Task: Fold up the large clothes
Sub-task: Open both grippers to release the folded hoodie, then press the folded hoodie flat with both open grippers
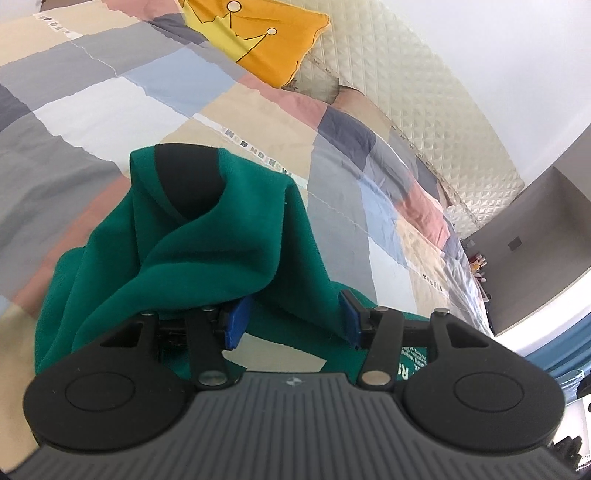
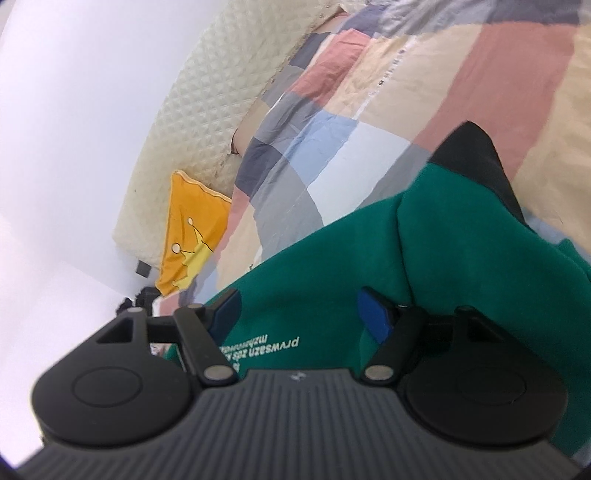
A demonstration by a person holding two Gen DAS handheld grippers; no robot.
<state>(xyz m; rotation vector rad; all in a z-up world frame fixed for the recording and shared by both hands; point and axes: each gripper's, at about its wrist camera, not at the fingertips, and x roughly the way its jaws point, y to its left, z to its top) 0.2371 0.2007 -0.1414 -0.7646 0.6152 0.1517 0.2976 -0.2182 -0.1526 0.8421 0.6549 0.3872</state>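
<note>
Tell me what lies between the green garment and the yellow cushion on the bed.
Only bare patchwork bedspread lies between the green garment and the yellow cushion. Both wrist views show this stretch, the left more squarely.

Left gripper (image 1: 293,317) and right gripper (image 2: 303,315) — jaws parted, seemingly clamping nothing, angled downward.

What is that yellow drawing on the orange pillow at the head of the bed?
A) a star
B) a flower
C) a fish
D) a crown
D: the pillow shows a yellow shape with pointed tips ending in little balls, outlined in black, which reads as a crown.
</note>
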